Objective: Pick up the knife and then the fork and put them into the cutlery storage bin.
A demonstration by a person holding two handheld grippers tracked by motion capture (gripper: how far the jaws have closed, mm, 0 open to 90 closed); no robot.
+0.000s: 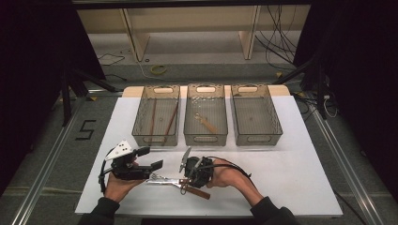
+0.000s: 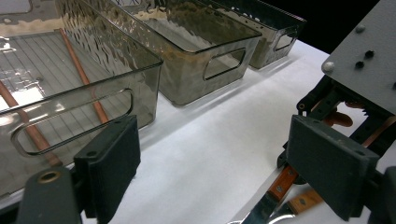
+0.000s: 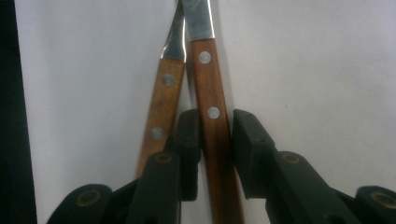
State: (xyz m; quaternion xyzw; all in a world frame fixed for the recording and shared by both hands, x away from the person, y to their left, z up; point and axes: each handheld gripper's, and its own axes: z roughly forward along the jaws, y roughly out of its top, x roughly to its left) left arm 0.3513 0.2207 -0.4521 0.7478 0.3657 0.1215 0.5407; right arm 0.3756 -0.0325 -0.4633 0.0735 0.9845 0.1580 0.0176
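Between the right gripper's jaws, a wooden knife handle is being pinched lengthwise, a second handle lying just beside it, while the left gripper, spread, is being held nearby.

knife handles: wood, riveted – blades shiny metal
bins: smoky glossy plastic
table: matt white
pads: matt blk

three bins, chopsticks, white mat
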